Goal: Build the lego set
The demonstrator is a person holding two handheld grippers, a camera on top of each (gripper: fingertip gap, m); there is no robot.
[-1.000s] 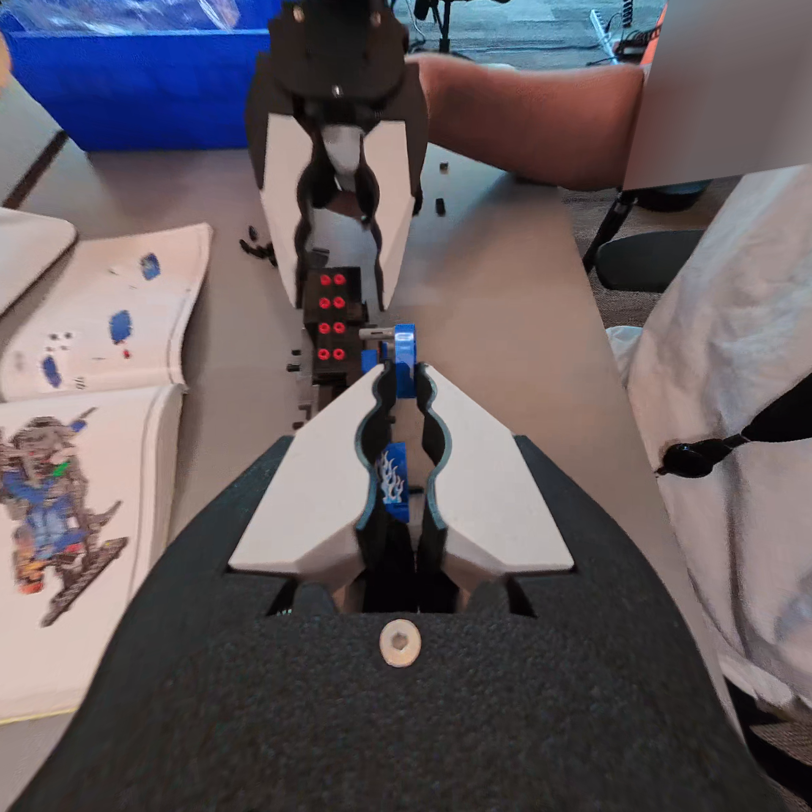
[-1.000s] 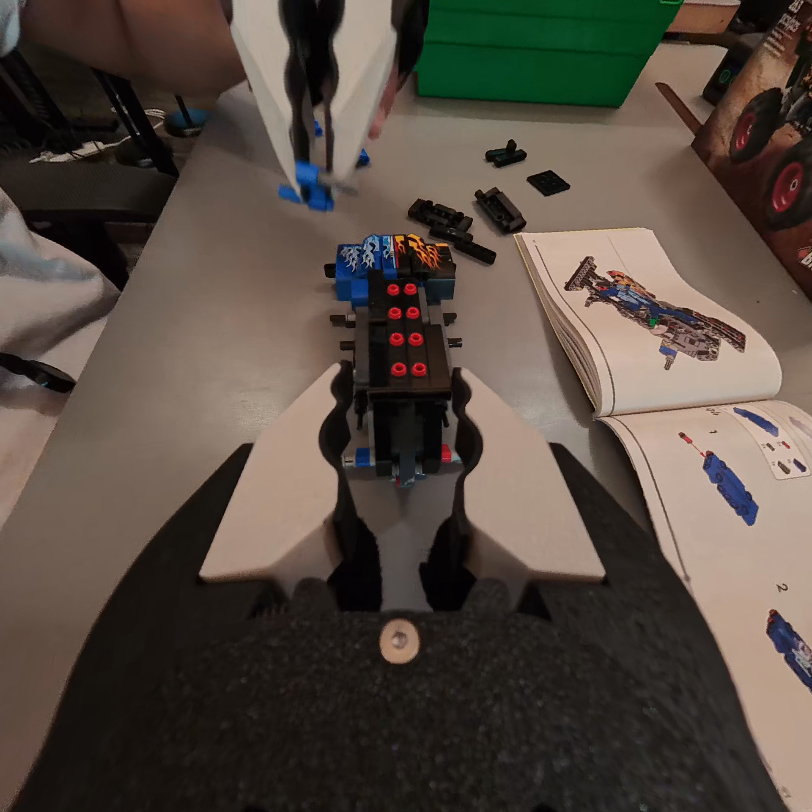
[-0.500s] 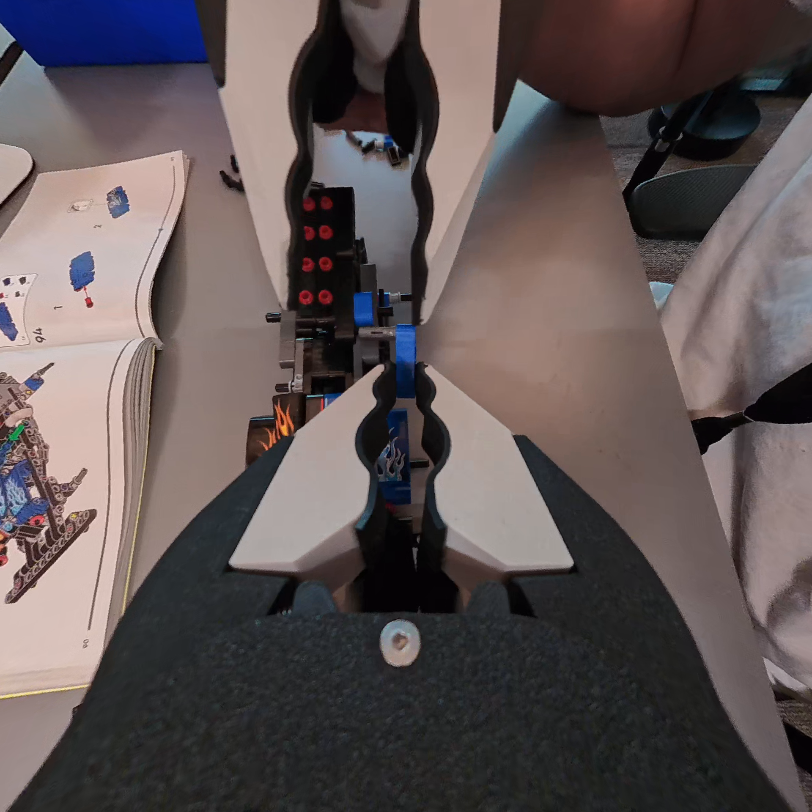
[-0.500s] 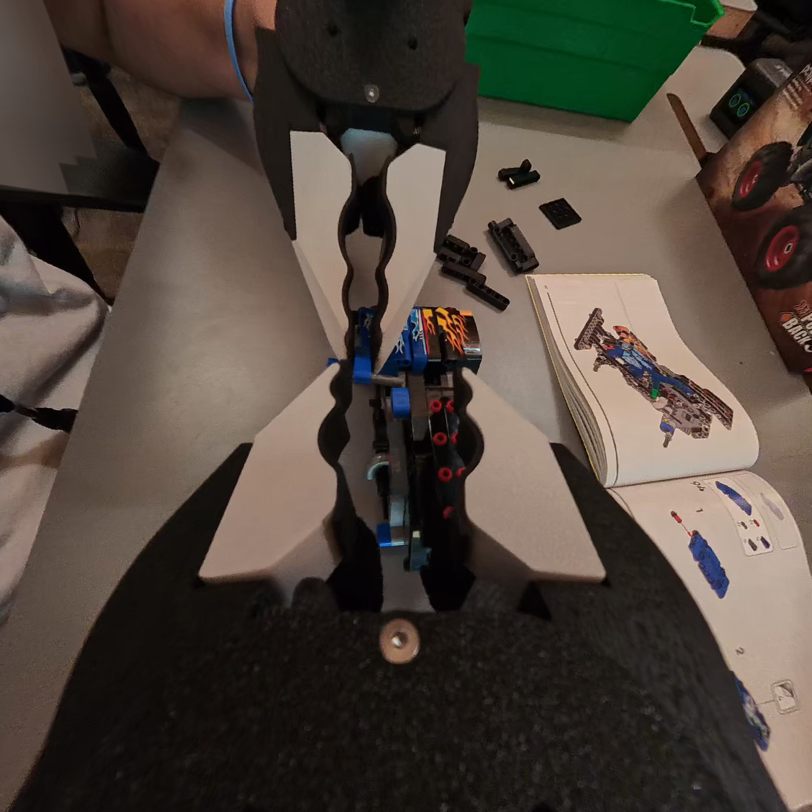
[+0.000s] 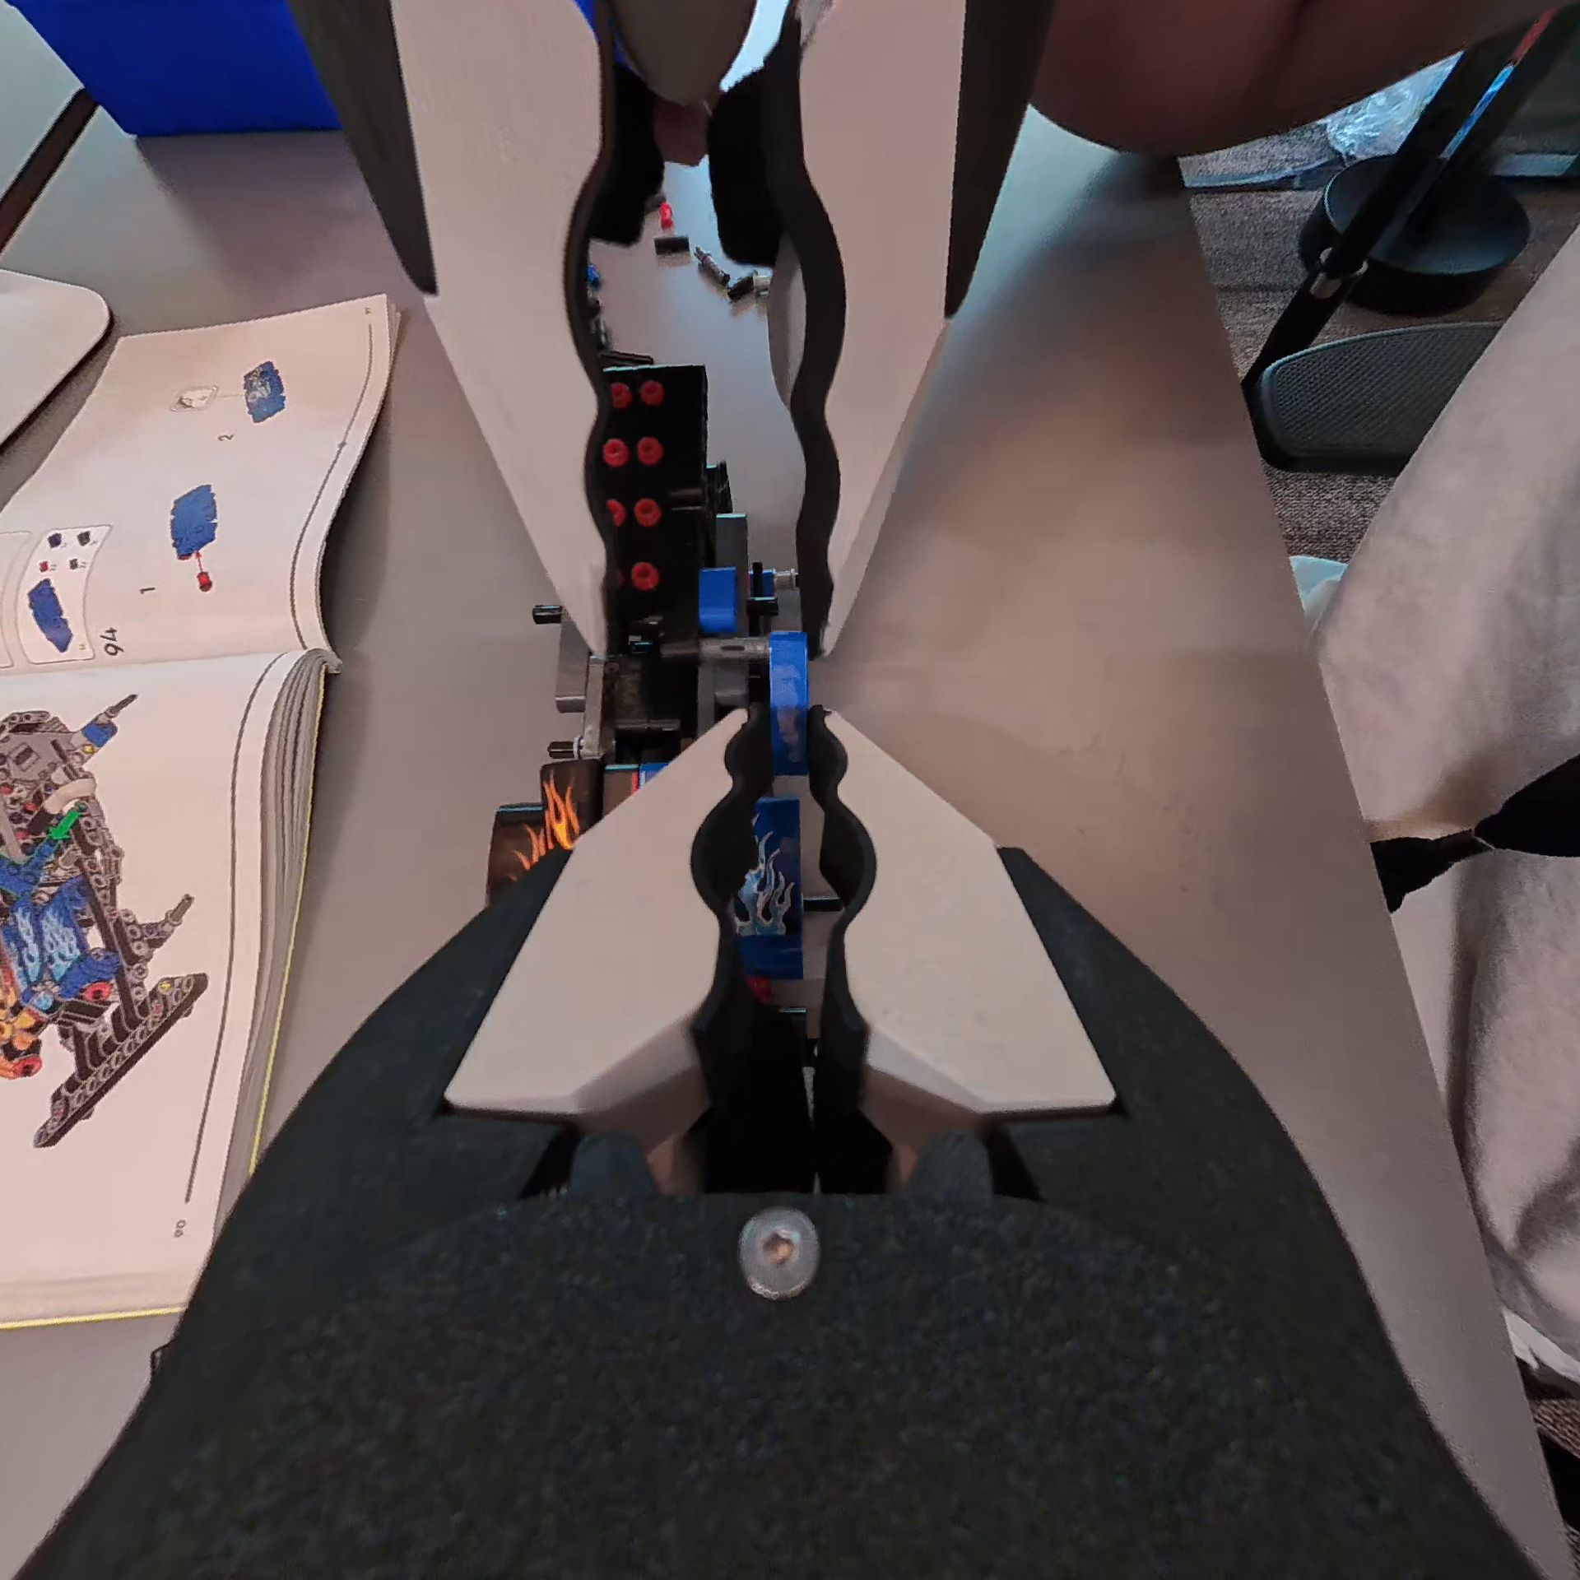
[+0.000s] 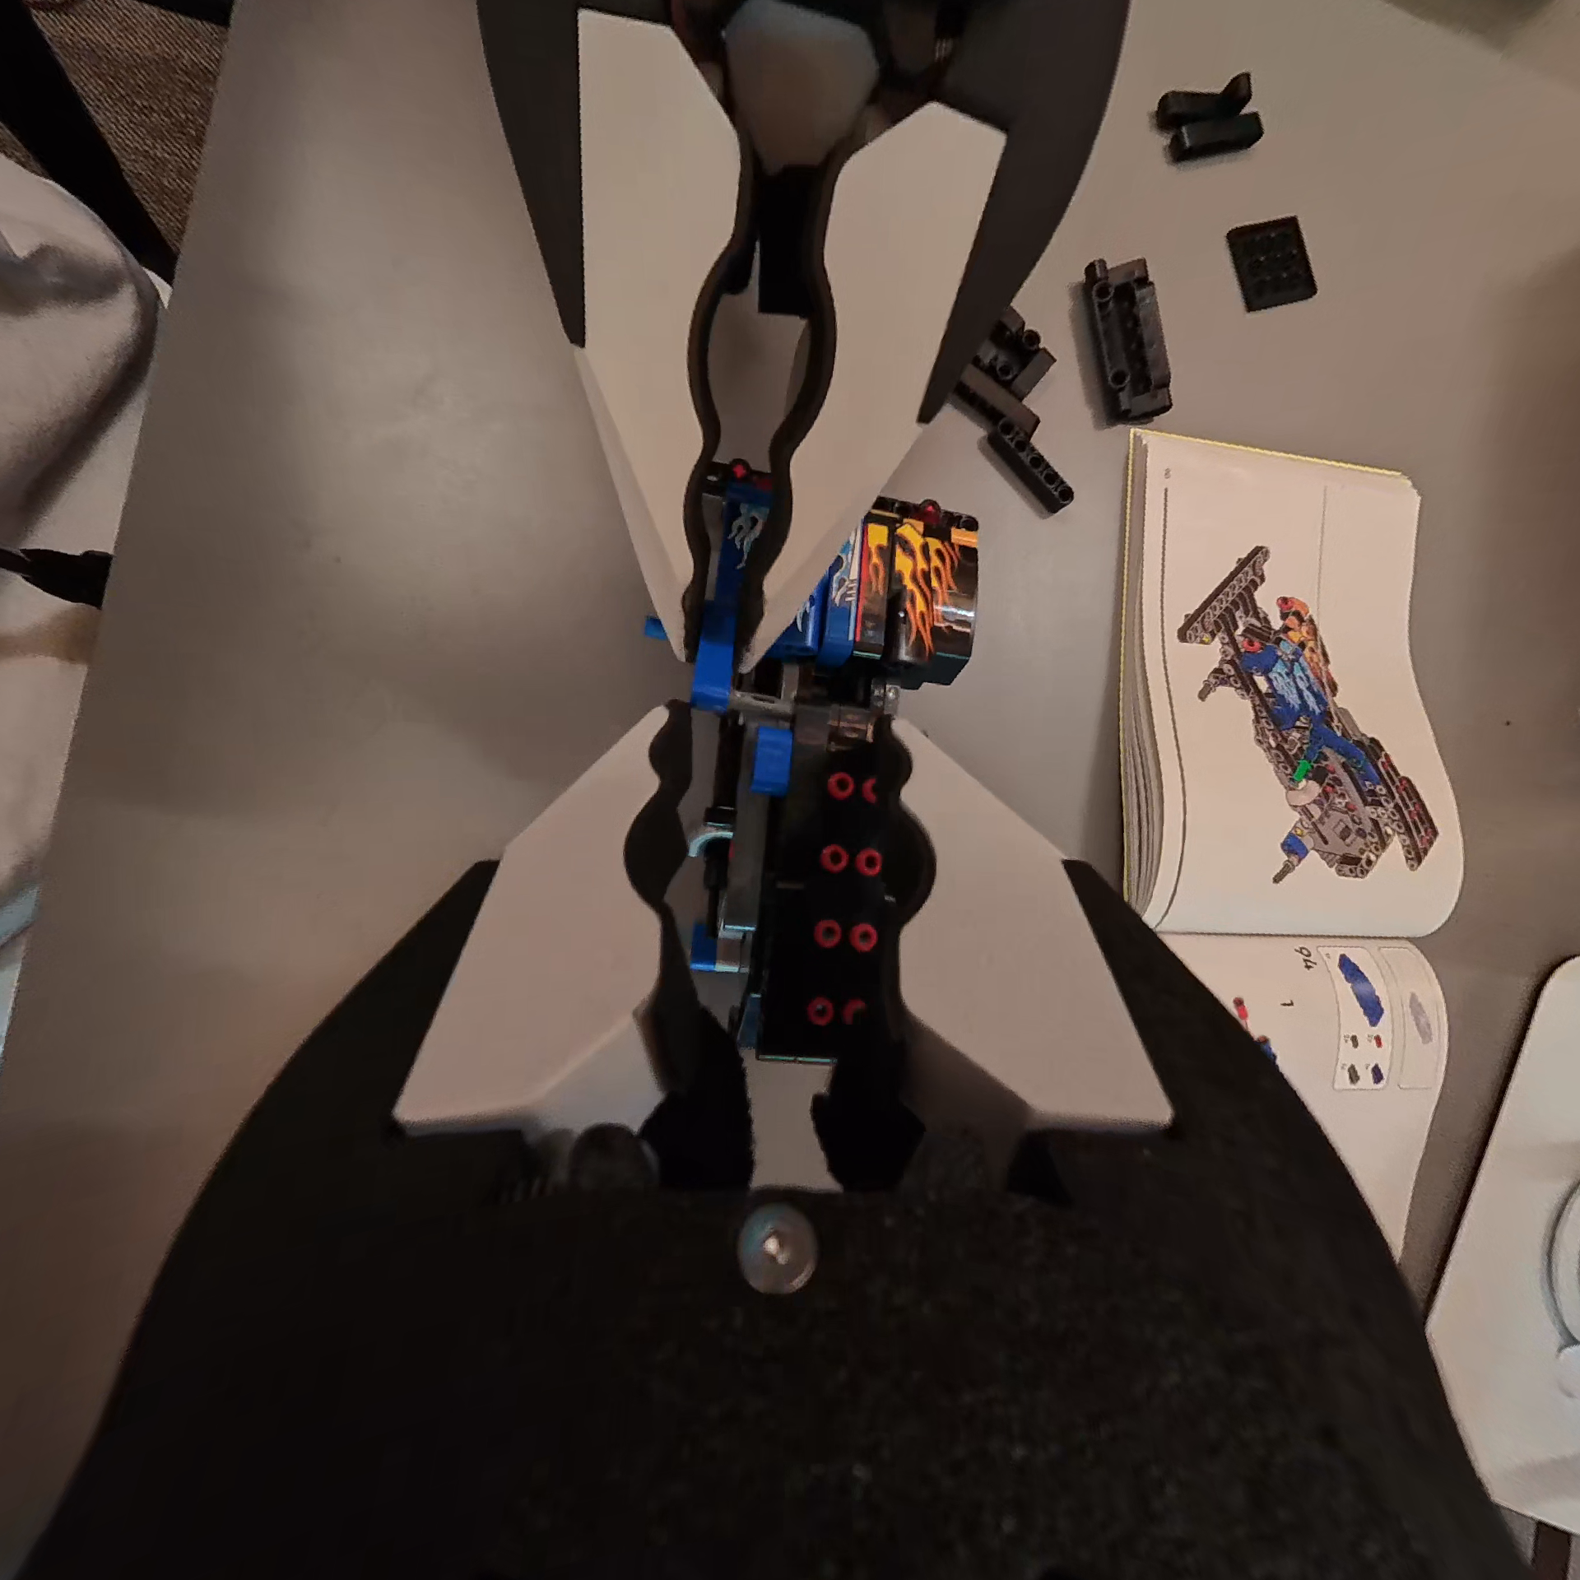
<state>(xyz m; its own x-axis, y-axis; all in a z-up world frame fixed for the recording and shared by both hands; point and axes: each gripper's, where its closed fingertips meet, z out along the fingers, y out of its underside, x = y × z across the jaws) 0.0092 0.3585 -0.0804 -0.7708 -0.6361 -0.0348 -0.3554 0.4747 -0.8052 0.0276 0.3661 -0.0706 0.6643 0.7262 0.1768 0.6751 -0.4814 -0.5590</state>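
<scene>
My right gripper (image 6: pixel 791 718) is shut on the black lego car chassis (image 6: pixel 821 906) with red pins, holding it off the table, turned on its side. The chassis front carries orange and blue flame panels (image 6: pixel 915 590). My left gripper (image 5: pixel 782 718) is shut on a blue flame-printed panel piece (image 5: pixel 787 684) with a grey axle (image 5: pixel 727 650) pointing sideways into the chassis (image 5: pixel 658 479). The two grippers face each other tip to tip; the right one (image 5: pixel 710 633) shows in the left wrist view, the left one (image 6: pixel 718 658) in the right wrist view.
An open instruction booklet (image 6: pixel 1282 684) lies beside the model on the grey table (image 6: pixel 342 427). Loose black pieces (image 6: pixel 1124 342) and a black plate (image 6: pixel 1271 261) lie beyond it. A blue bin (image 5: pixel 171 68) stands at the far end. A person's light clothing (image 5: pixel 1470 598) borders the table edge. Both grippers' tips are close together, under 4 cm apart.
My right gripper closed on the chassis, lifted it and rolled it onto its side. My left gripper carried the blue piece in, bringing its axle to the chassis side.
</scene>
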